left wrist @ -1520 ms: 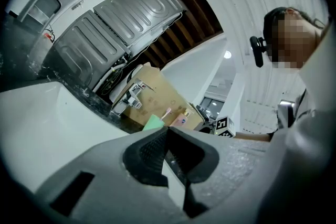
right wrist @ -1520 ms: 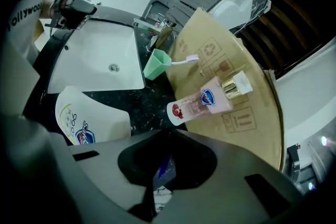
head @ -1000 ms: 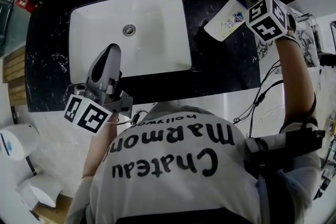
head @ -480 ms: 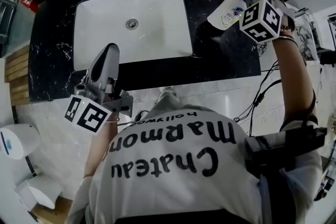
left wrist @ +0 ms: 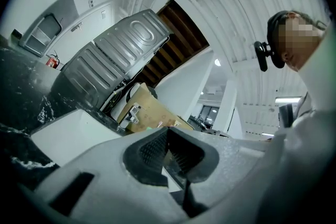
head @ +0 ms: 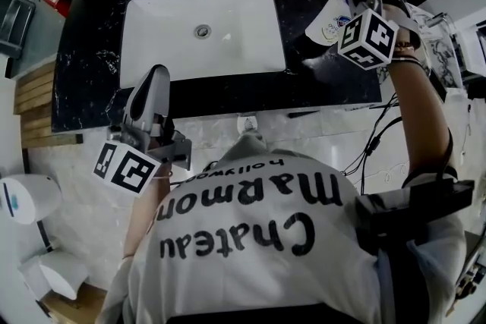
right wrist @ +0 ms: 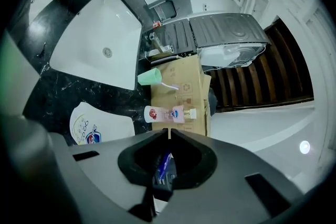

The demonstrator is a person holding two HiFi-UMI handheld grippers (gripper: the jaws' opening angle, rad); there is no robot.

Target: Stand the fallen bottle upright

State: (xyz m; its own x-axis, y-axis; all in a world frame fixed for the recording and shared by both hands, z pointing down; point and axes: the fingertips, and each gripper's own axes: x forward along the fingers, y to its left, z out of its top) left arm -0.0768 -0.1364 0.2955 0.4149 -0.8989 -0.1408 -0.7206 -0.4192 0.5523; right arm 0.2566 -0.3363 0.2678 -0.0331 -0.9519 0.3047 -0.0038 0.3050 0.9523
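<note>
Since the right tool has its jaws pressed together with nothing between them, it must open wide before it can take the fallen bottle. That bottle lies on its side on the dark counter, just below and beside the tool, between the sink and the counter's right edge. The step in hand looks like the approach, since the tool hovers above the bottle rather than on it. A good grasp would close across the body, nearer the top end, so the bottle can pivot on its base and be set down flat, clear of the sink rim; which end carries the cap cannot be made out. The body looks broad and smooth, so a shallow pinch could slip. Further out, a pink bottle stands against a cardboard box at the counter's back edge. A green cup holding a toothbrush is beside it, and the faucet rises behind the sink. All stand apart from the fallen bottle, yet a wide swing while raising it could knock them. The left tool, jaws also together and empty, hangs over the counter's front edge, well apart.
</note>
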